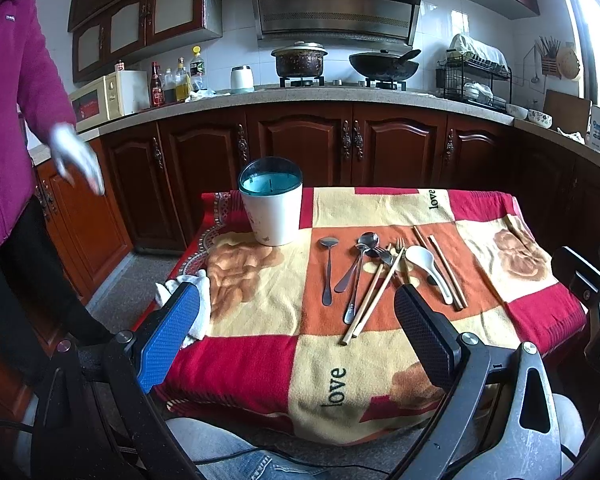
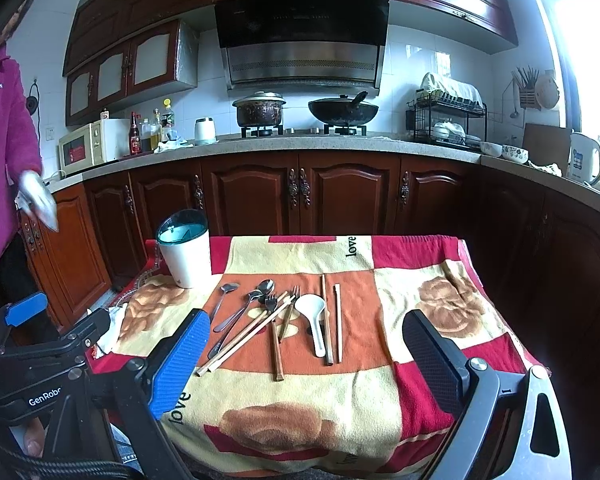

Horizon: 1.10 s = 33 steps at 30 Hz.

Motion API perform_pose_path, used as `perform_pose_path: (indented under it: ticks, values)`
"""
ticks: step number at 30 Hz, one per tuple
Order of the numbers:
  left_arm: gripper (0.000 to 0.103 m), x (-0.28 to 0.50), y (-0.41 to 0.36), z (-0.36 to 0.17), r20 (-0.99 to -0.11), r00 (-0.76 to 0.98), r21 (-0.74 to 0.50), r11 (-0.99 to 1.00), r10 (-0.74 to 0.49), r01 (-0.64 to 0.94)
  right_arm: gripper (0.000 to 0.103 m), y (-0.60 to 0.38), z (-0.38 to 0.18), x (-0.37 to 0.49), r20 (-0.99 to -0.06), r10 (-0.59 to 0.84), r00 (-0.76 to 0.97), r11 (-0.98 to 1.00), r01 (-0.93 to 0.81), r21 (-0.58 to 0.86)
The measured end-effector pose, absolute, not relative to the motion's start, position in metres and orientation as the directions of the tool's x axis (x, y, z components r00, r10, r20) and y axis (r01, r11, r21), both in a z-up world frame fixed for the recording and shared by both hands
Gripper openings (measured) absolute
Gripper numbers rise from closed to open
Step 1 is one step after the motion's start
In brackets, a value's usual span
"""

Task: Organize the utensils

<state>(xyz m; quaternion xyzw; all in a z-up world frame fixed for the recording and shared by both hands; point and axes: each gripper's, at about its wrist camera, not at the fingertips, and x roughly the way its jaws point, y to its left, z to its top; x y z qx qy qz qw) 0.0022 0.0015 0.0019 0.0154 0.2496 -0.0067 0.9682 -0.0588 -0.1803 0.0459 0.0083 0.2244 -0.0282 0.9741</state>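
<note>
Right wrist: utensils (image 2: 276,320) beyond jaws.

Black-framed hand-held gripper (image 1: 296,332) per hand, one blue textured pad, one black, silver screws, "GenRobo" lettering, jeans below

Dark wooden cabinets (image 2: 348,196) under a grey counter (image 2: 300,145), white tiled wall (image 2: 404,80), range hood (image 2: 302,40) above, bright window (image 2: 592,40) at right.
</note>
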Motion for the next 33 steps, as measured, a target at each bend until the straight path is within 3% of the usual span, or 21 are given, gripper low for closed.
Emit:
perform_pose_path:
  ticks: [33]
  values:
    - [0.098,0.0019,0.0017,0.0027,-0.483,0.875,0.029,0.999,-0.004,0.020,0.092,-0.1848,0.0473,-0.0552,-0.440,-0.047,0.897,0.998,0.056,0.008]
